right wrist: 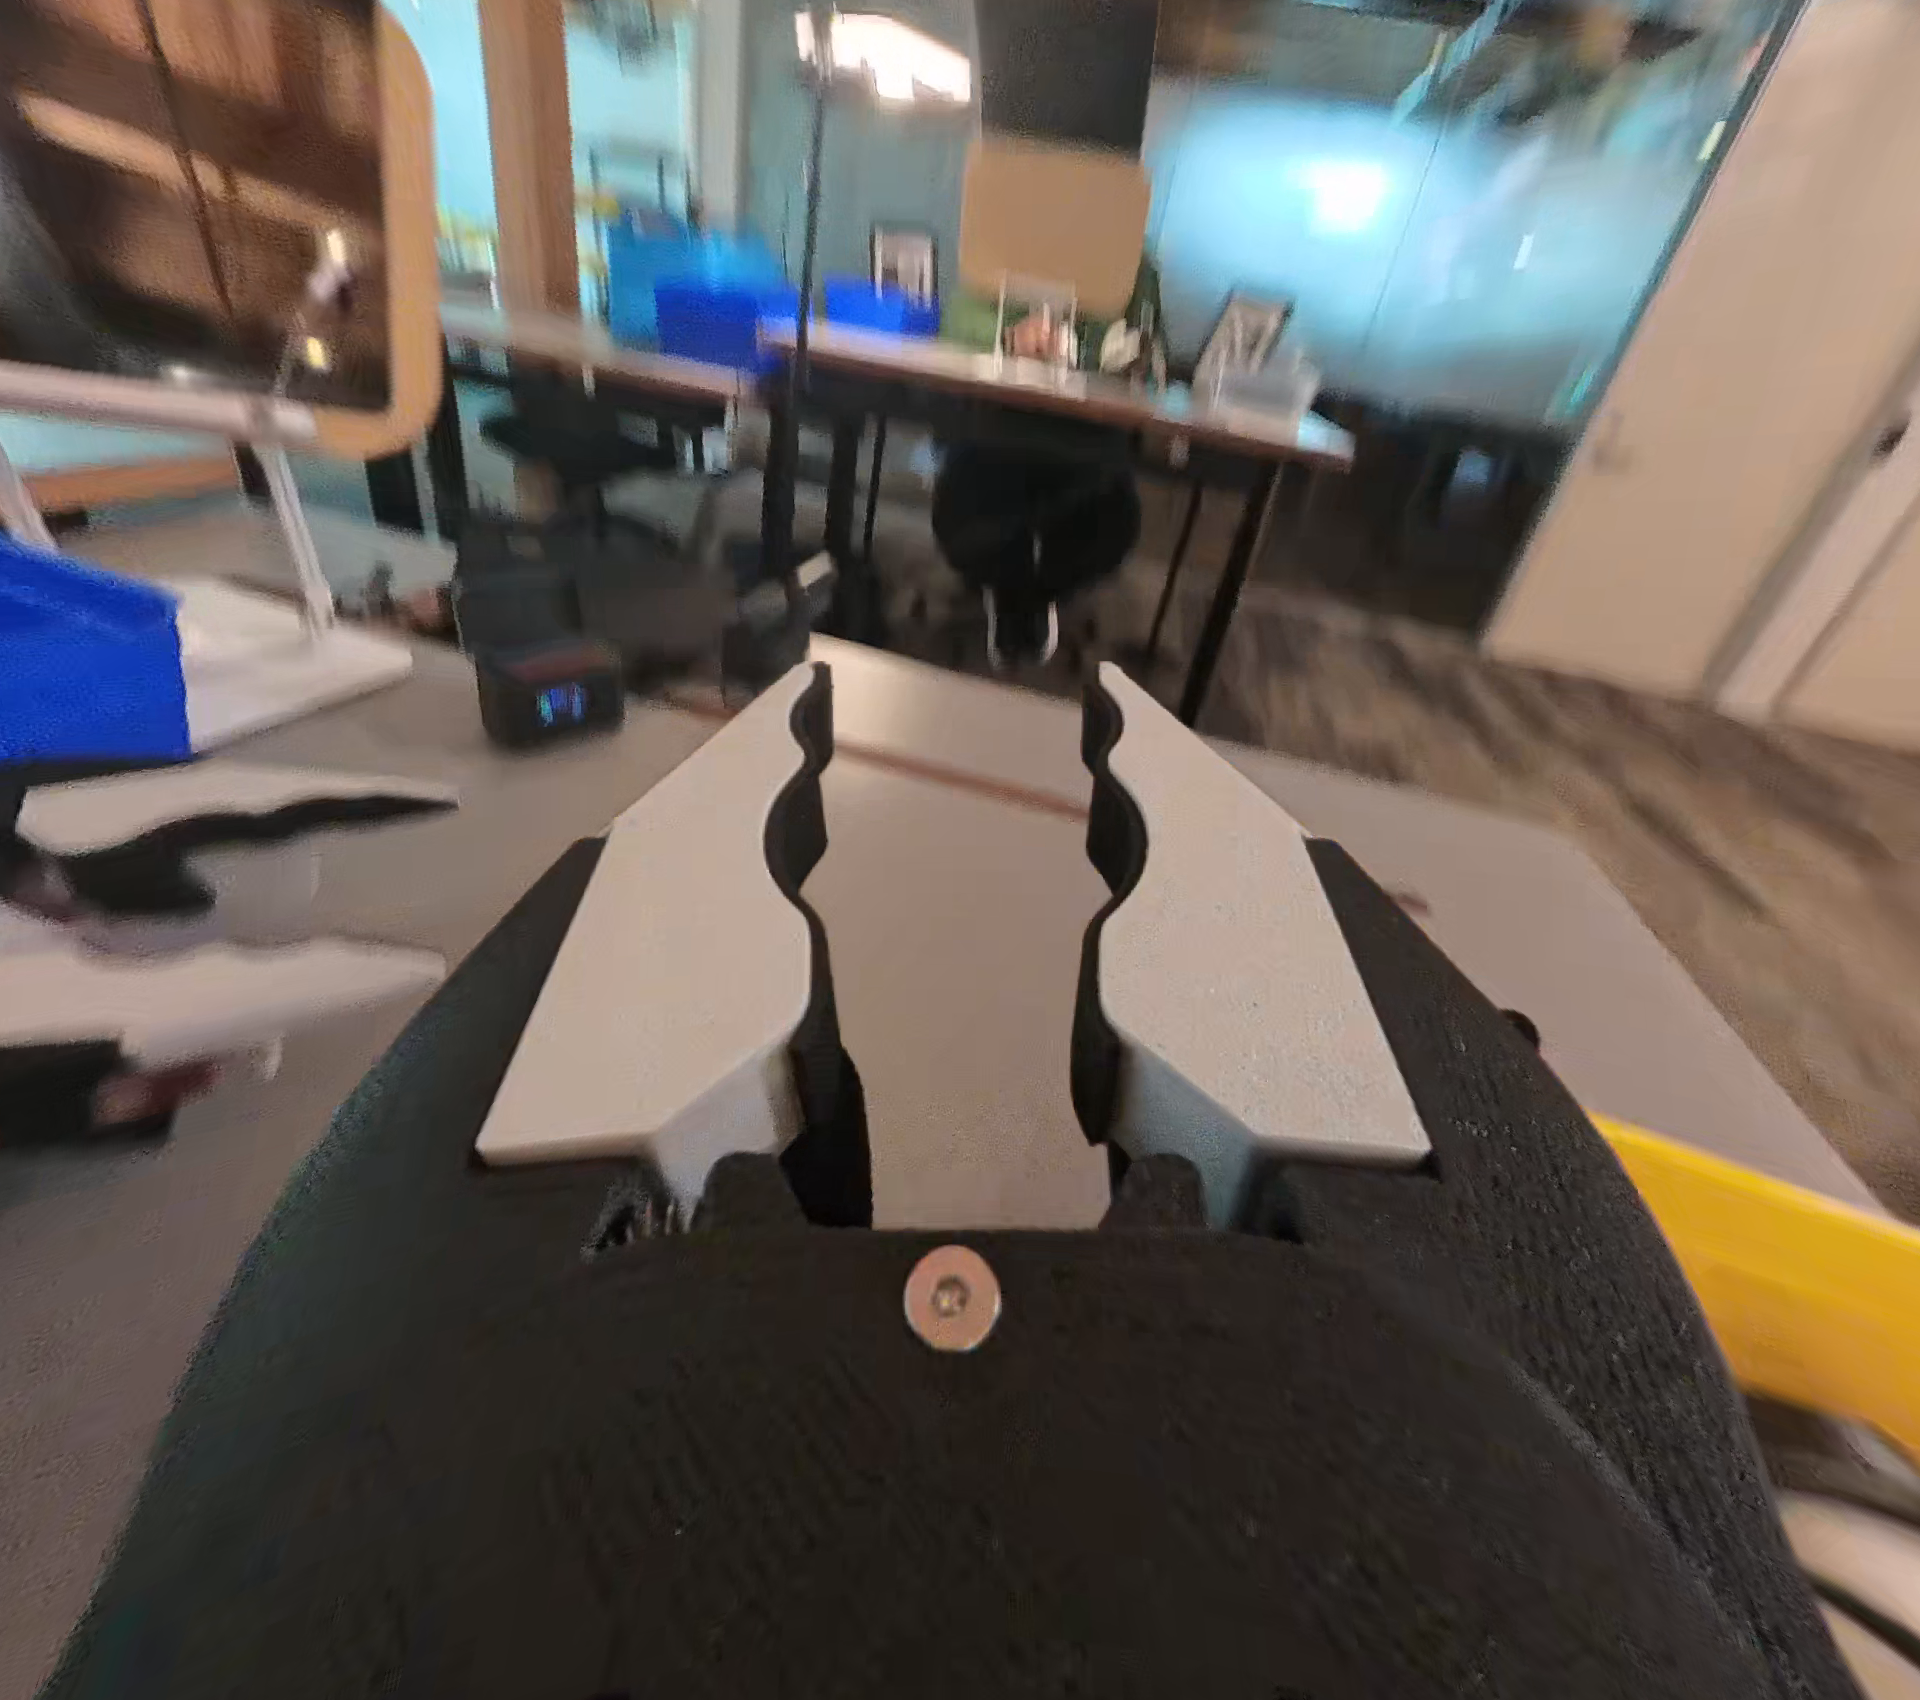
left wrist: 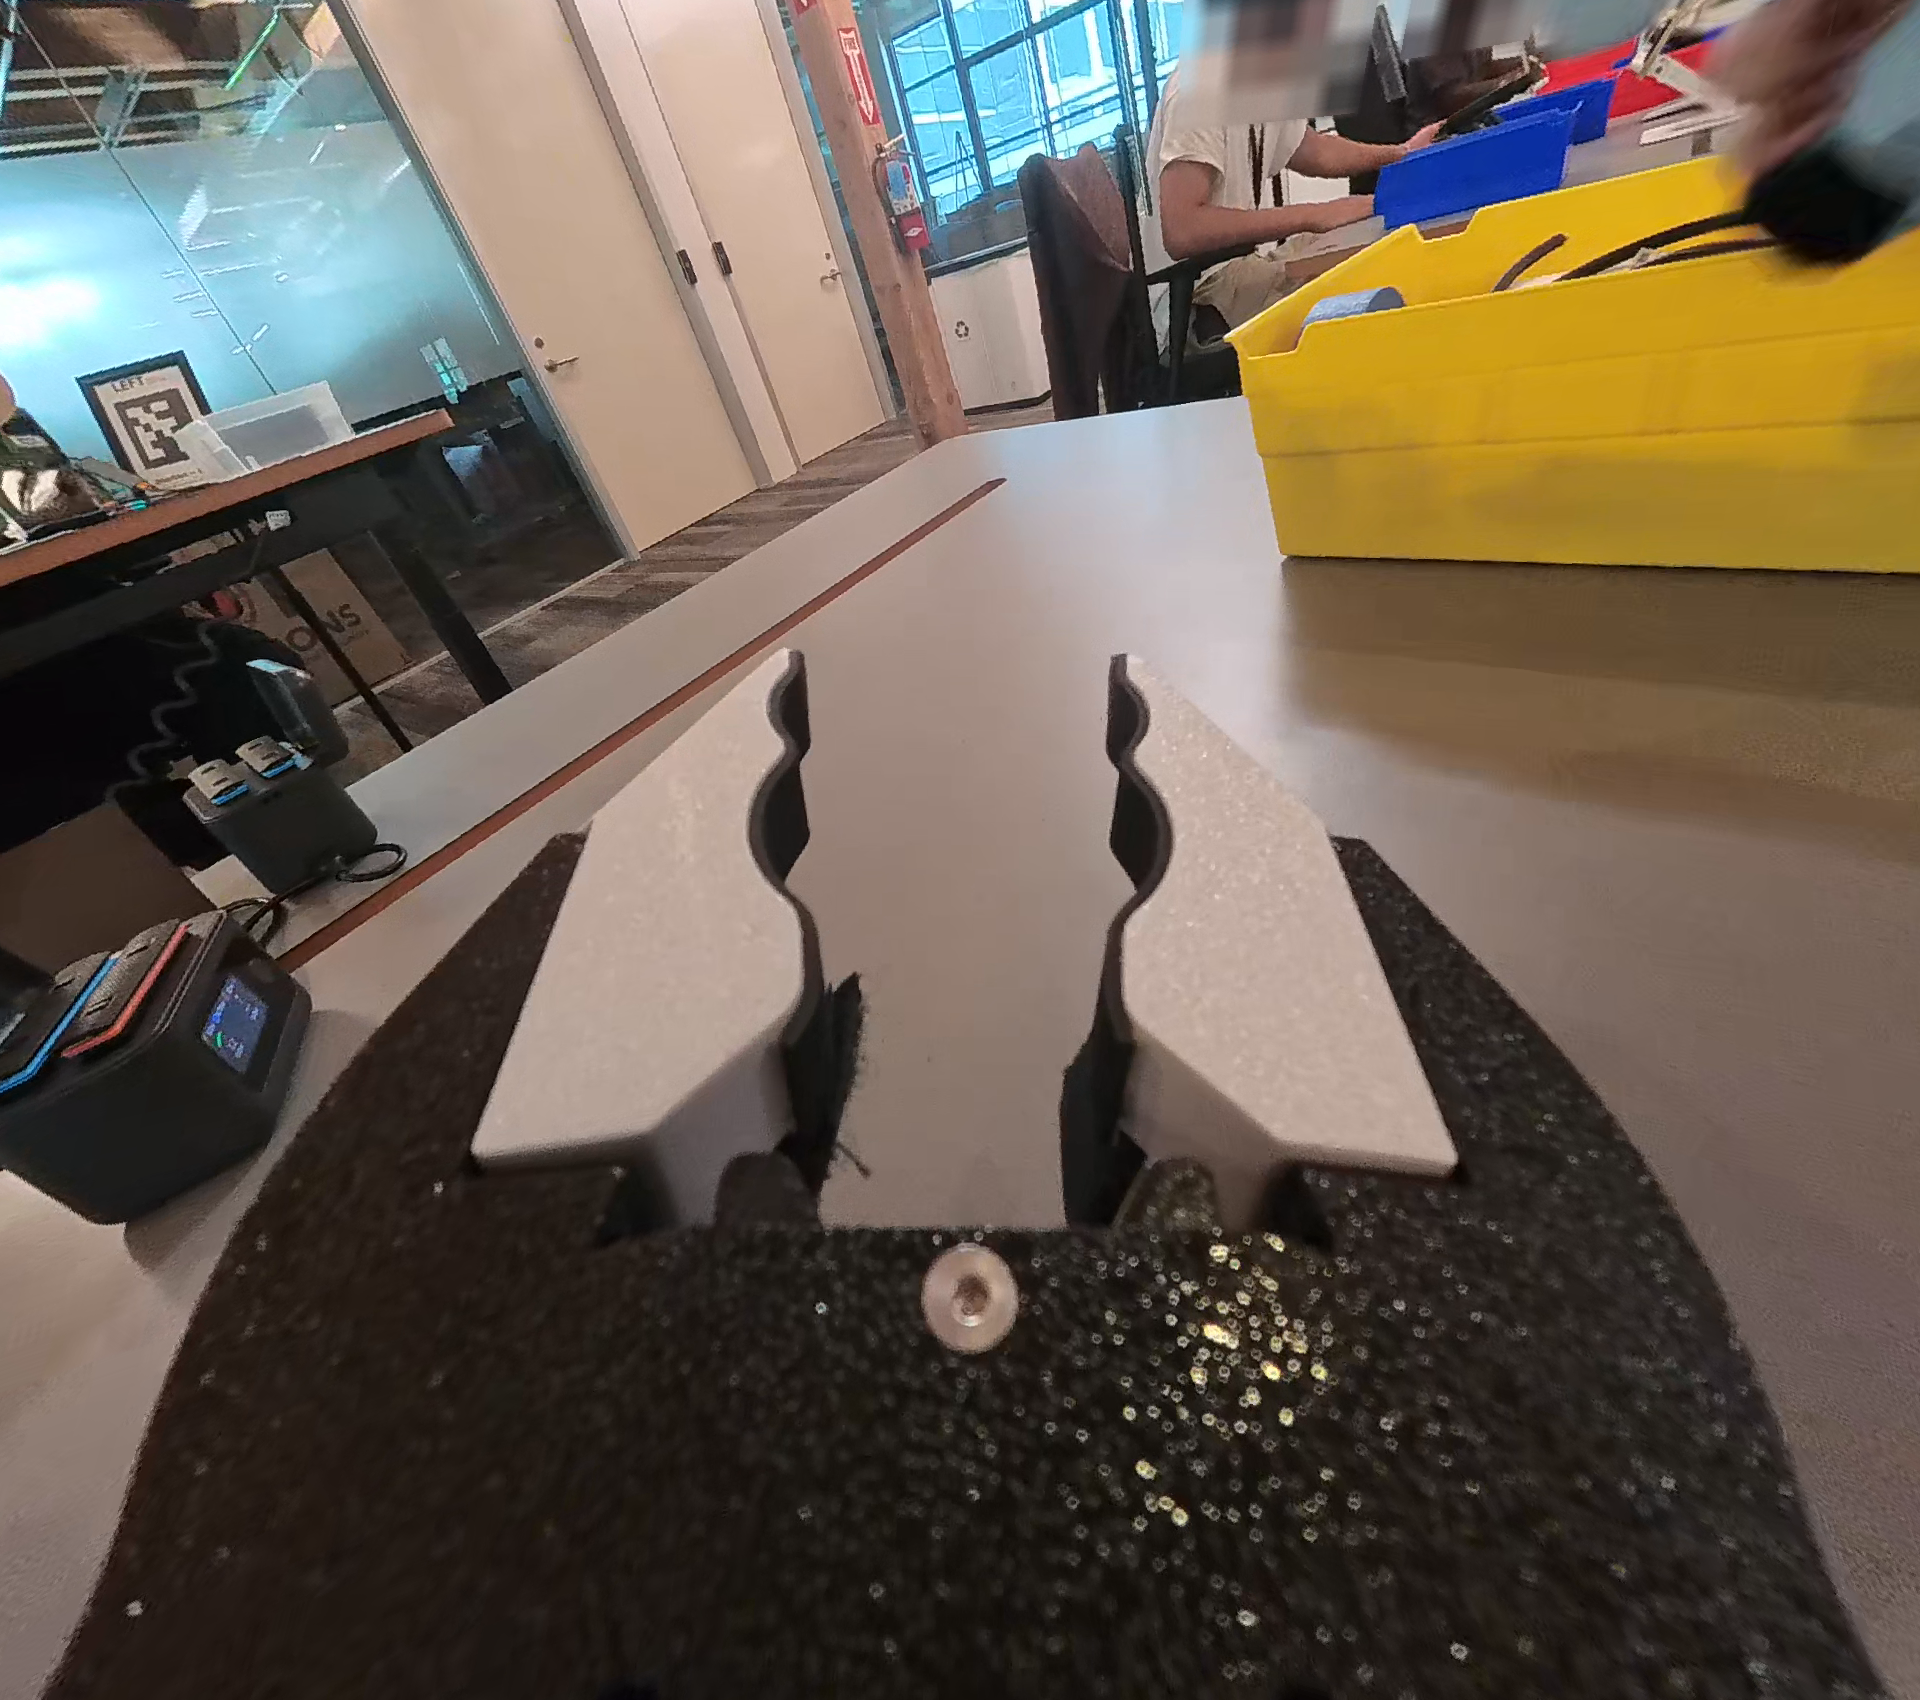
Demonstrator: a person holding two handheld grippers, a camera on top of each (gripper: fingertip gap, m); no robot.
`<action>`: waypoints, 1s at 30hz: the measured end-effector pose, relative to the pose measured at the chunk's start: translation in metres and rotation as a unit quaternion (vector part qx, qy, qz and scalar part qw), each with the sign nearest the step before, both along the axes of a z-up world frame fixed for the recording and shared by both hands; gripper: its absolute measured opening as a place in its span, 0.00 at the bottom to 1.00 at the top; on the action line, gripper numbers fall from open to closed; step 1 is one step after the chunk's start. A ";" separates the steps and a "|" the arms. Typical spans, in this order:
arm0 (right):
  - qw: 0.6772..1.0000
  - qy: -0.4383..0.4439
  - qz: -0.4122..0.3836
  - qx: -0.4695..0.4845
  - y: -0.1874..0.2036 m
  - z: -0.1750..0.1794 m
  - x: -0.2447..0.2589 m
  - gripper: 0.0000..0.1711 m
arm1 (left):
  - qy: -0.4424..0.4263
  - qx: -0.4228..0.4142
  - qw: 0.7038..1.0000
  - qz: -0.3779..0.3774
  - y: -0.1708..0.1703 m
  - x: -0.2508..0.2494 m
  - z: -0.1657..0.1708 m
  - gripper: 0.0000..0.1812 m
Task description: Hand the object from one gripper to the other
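On the far left of the left wrist view, a black charger box [left wrist: 156, 1068] with a small lit screen sits at the desk [left wrist: 1455, 923] edge, out of the working area. The left gripper [left wrist: 956, 684] rests low over the bare grey desk, its jaws released and parted, nothing between them; held flat and aimed along the surface, it looks parked and waiting rather than reaching. To its right stands a yellow bin [left wrist: 1590, 445] holding a roll of blue tape [left wrist: 1351, 303] and some dark cable, and above the bin, at the upper right corner, a blurred dark shape that is probably the other gripper in a hand.

The right gripper [right wrist: 956, 694] is raised and in motion, judging by the smeared background; its jaws are also spread and empty. A corner of the yellow bin shows at its lower right.

The object to hand over is in neither pair of jaws, and I cannot pick it out. It may lie in the bin. Its heading and long axis cannot be told.
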State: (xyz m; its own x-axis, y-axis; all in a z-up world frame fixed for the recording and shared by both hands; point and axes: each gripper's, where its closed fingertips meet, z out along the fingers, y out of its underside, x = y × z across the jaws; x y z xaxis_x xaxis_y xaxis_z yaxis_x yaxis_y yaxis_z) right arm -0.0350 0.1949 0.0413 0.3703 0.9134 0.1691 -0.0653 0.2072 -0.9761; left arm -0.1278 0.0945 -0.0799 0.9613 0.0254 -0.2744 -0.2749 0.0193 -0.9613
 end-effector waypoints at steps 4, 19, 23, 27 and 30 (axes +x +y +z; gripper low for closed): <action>0.992 0.074 -0.066 0.073 0.001 -0.043 -0.049 0.27 | 0.004 -0.001 1.000 0.002 0.000 0.000 0.000 0.30; 0.991 0.003 -0.039 0.129 -0.020 -0.097 -0.085 0.35 | 0.024 -0.002 0.999 0.037 -0.054 0.004 0.110 0.13; 0.991 0.001 -0.034 0.129 -0.021 -0.098 -0.085 0.34 | 0.008 -0.092 0.991 0.093 -0.118 -0.050 0.140 0.19; 0.993 0.007 -0.029 0.116 -0.020 -0.099 -0.085 0.31 | -0.091 -0.274 0.936 0.200 -0.206 -0.133 0.089 0.20; 0.993 0.006 -0.026 0.111 -0.019 -0.099 -0.086 0.30 | -0.209 -0.365 0.884 0.204 -0.258 -0.151 0.033 0.20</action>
State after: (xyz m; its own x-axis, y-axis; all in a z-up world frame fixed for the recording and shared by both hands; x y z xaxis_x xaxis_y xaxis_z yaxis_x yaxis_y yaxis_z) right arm -0.1205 0.1757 -0.0582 0.4201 0.8334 0.3592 -0.0608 0.4208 -0.9051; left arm -0.2783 -0.1634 -0.0468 0.9346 0.3554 0.0166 0.2662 -0.6674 -0.6955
